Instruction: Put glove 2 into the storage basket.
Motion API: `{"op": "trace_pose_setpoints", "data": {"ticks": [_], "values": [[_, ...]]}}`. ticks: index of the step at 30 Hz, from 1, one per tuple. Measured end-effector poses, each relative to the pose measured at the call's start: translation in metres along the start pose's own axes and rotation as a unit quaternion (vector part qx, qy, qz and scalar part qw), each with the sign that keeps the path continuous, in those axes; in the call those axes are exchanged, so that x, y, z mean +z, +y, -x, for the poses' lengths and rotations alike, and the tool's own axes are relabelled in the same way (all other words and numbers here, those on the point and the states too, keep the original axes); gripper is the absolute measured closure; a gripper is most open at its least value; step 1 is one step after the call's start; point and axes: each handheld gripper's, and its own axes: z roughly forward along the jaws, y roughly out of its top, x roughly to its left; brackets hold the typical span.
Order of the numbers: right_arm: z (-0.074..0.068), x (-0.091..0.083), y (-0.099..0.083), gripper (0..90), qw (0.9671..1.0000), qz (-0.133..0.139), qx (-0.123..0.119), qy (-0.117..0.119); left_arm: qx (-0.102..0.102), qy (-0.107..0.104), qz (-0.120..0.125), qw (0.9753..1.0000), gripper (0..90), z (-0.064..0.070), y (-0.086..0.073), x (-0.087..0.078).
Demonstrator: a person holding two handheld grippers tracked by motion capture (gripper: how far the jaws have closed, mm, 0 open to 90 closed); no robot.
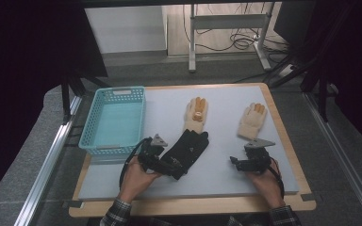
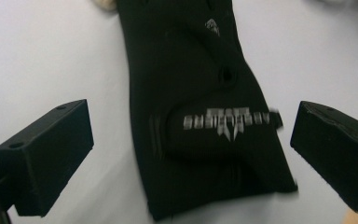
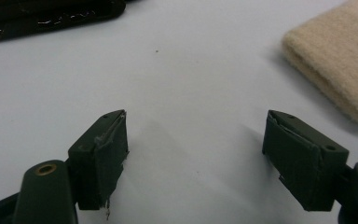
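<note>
Black glove [image 1: 187,149] lies flat on the grey table [image 1: 226,174], centre of the high view, cuff toward the lower left of the frame, fingers toward the upper right. Its long axis runs on a diagonal, fingertips ending just beside the cuff of the middle tan glove [image 1: 196,114].

Left gripper [image 1: 168,165] is seen at the cuff end of the black glove. In the left gripper view the jaws are spread wide, one on each side of the cuff [image 2: 214,154], nothing pinched between them. The cuff lies straight ahead, between the jaws, glove axis running away up the frame. Contact with the fabric cannot be told.

Left hand [image 1: 135,176] is held low near the table's front edge, forearm entering from the bottom.

Right gripper [image 1: 238,163] rests well apart from the black glove, jaws parted and empty over bare table. The second tan glove [image 3: 340,70] is noted at the upper right of the right gripper view.

Left is judged the nearer hand for the pick. Blue basket [image 1: 114,120] stands at the upper left.
</note>
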Motion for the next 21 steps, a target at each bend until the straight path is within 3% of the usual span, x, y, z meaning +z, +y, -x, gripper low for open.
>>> {"op": "trace_pose_setpoints", "data": {"ticks": [7, 12, 14, 17, 21], "values": [[0.000, 0.000, 0.000, 21.9, 1.0000, 0.001, 0.000, 0.000, 0.004, 0.012, -0.032, 0.9994, 0.0, 0.003, 0.021, 0.029], [0.000, 0.000, 0.000, 21.9, 1.0000, 0.001, 0.001, 0.000, -0.025, -0.001, -0.051, 0.9984, 0.0, -0.010, 0.028, 0.051], [0.000, 0.000, 0.000, 21.9, 1.0000, 0.001, 0.001, 0.000, -0.027, -0.006, -0.053, 0.9982, 0.0, -0.010, 0.029, 0.053], [0.000, 0.000, 0.000, 21.9, 1.0000, 0.001, 0.001, 0.001, -0.014, -0.014, -0.074, 0.9971, 0.0, -0.001, 0.030, 0.063], [0.000, 0.000, 0.000, 21.9, 1.0000, 0.001, 0.001, 0.001, 0.016, 0.021, -0.086, 0.9959, 0.0, 0.011, 0.030, 0.068]]}}
